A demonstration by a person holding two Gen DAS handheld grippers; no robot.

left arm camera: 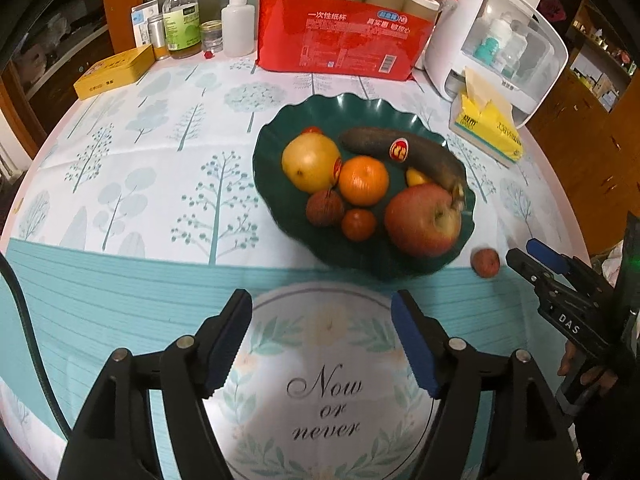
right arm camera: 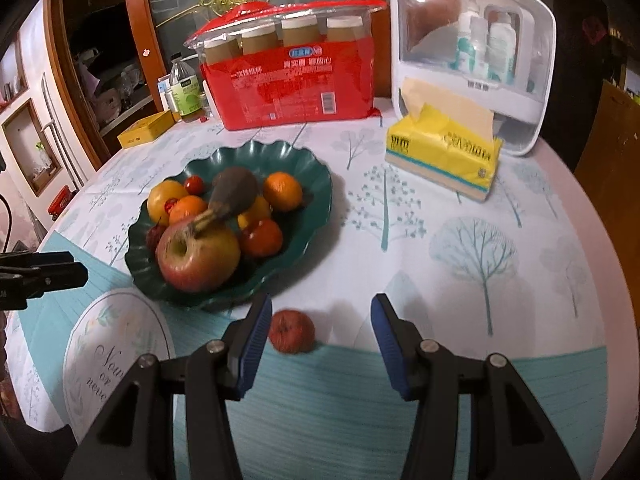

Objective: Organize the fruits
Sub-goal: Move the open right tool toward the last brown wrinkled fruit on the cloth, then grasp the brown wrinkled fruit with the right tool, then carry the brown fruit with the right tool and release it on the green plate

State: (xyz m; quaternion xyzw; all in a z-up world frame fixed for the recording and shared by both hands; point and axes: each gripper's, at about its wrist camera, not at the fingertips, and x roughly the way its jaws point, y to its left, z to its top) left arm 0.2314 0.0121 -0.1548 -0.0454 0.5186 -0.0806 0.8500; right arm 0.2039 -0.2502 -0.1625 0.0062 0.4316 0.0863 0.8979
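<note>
A dark green scalloped plate (left arm camera: 304,110) (right arm camera: 316,168) holds an apple (left arm camera: 422,220) (right arm camera: 198,258), an orange (left arm camera: 363,181), a yellow pear-like fruit (left arm camera: 310,162), a dark brown banana (left arm camera: 404,154) (right arm camera: 234,190), a lychee (left arm camera: 325,208) and small red fruits. One loose lychee (left arm camera: 485,263) (right arm camera: 291,331) lies on the tablecloth beside the plate. My right gripper (right arm camera: 318,320) (left arm camera: 528,256) is open, the loose lychee just inside its left finger. My left gripper (left arm camera: 322,312) is open and empty, in front of the plate.
A yellow tissue pack (left arm camera: 486,128) (right arm camera: 444,148), a white storage box (left arm camera: 500,40) (right arm camera: 472,56), a red paper-cup pack (left arm camera: 344,36) (right arm camera: 292,76), bottles (left arm camera: 182,20) and a yellow tin (left arm camera: 114,72) stand along the table's far side.
</note>
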